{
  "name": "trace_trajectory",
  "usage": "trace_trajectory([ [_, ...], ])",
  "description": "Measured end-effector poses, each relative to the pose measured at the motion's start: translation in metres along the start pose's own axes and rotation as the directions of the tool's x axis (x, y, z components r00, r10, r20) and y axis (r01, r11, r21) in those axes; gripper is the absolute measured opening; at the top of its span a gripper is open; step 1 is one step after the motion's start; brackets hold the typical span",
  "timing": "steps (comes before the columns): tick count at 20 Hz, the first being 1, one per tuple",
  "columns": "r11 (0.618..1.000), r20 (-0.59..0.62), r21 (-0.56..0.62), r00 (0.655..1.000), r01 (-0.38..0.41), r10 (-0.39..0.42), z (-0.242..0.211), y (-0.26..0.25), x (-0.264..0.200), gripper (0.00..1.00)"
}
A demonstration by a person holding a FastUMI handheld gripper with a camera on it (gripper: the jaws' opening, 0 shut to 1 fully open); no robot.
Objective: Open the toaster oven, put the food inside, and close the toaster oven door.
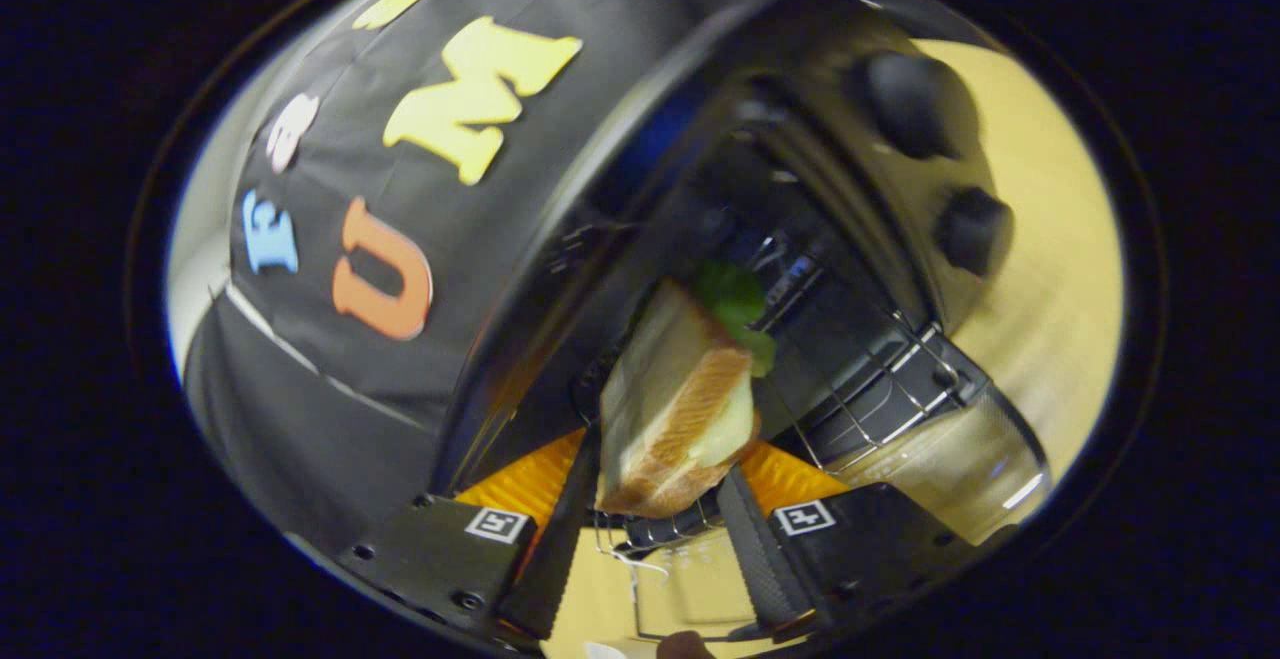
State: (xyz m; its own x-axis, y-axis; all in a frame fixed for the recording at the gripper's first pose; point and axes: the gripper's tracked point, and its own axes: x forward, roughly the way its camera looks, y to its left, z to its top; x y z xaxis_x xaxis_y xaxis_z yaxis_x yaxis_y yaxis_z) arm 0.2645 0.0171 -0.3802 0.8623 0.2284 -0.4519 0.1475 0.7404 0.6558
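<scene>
Sandwich (pixel 680 409) sits clenched between both fingers of my claw (pixel 665 509); toaster oven (pixel 800 269) gapes just ahead, so I should slide it level onto the rack (pixel 880 389) before letting go.

A pale yellow wooden table surface (pixel 1060 269) shows bare, with a soft sheen (the picture is blurred, so no grain can be made out). A black cloth wall (pixel 330 409) rises behind it; the surface edge where they meet is hidden. A thin pale seam (pixel 300 359) crosses the cloth. Past the cloth's outer edge lies a light grey backdrop (pixel 195 269).
</scene>
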Motion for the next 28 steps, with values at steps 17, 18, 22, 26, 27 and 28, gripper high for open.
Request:
trace_trajectory([
  [17, 0.809, -0.285, -0.577, 0.9, 0.112, -0.328, -0.065, 0.007, -0.037, 0.85],
  [18, 0.813, -0.303, -0.574, 0.896, 0.101, -0.325, -0.069, 0.009, -0.043, 0.85],
  [22, 0.786, -0.258, -0.61, 0.912, 0.103, -0.32, -0.062, 0.022, -0.069, 0.85],
  [26, 0.741, -0.151, -0.662, 0.948, 0.114, -0.281, -0.044, 0.044, -0.112, 0.86],
  [27, 0.732, -0.132, -0.672, 0.955, 0.112, -0.267, -0.043, 0.047, -0.122, 0.86],
  [28, 0.722, -0.117, -0.683, 0.959, 0.11, -0.257, -0.041, 0.05, -0.135, 0.86],
])
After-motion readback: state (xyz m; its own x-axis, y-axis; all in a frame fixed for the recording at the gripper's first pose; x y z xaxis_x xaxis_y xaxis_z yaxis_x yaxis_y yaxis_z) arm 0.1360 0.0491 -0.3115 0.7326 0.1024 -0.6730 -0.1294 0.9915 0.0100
